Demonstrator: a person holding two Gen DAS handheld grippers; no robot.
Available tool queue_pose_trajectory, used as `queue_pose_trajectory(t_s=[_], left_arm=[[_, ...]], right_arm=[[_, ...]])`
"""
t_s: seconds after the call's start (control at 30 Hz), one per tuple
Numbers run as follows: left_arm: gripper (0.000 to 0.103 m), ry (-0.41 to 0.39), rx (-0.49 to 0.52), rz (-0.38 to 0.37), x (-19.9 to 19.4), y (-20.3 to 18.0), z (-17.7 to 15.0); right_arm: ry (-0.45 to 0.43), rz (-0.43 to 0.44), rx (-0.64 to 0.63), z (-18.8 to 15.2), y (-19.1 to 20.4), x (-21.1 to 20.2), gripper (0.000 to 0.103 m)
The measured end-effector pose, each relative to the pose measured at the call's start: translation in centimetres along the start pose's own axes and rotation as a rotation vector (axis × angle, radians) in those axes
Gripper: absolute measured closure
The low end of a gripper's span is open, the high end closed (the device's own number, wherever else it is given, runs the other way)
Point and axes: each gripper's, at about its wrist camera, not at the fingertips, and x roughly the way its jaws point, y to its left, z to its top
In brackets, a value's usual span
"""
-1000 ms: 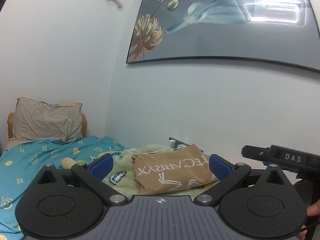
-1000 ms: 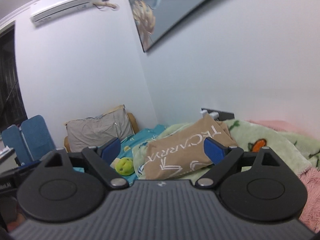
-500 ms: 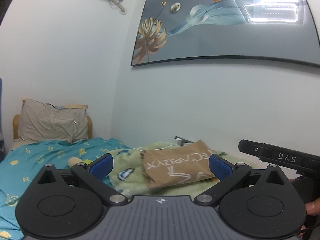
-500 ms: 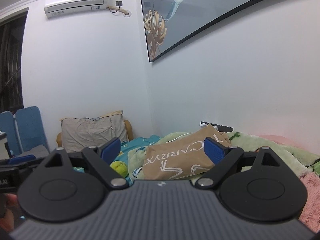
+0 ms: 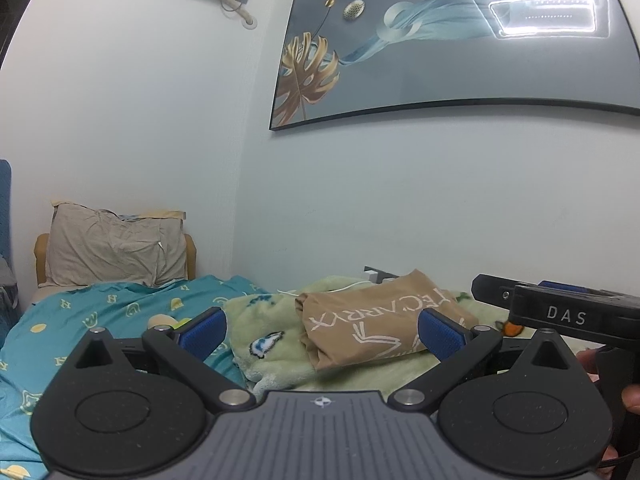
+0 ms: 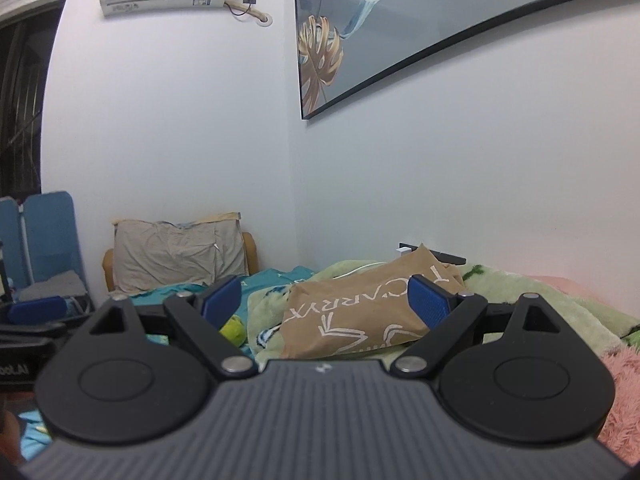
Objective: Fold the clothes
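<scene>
We hold the left gripper (image 5: 322, 330) and right gripper (image 6: 326, 300) with jaws wide apart, grasping nothing. The folded tan printed garment (image 5: 376, 320) lies ahead on the green fleece blanket (image 5: 276, 320) covering the bed.

Tan garment's (image 5: 380, 320) lettering partly hidden

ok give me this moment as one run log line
left gripper: open, empty | right gripper: open, empty | tan folded garment: lying on green blanket, untouched | phase: both grippers off the garment
</scene>
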Motion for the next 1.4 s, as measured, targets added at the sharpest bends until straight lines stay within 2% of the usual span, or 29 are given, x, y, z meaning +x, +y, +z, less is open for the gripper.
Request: queue_pose_trajectory(t_s=[0.3,1.4], left_arm=[[0.000,-0.012,-0.002,0.020,0.0,0.5,-0.3],[0.000,-0.022,0.019,0.022,-1.2,0.3,-0.1]], right_arm=[[-0.003,-0.006,-0.021,-0.3,0.9,0.0,0.011],[-0.002,-0.015,-0.014,0.0,1.4,-1.3,0.011]])
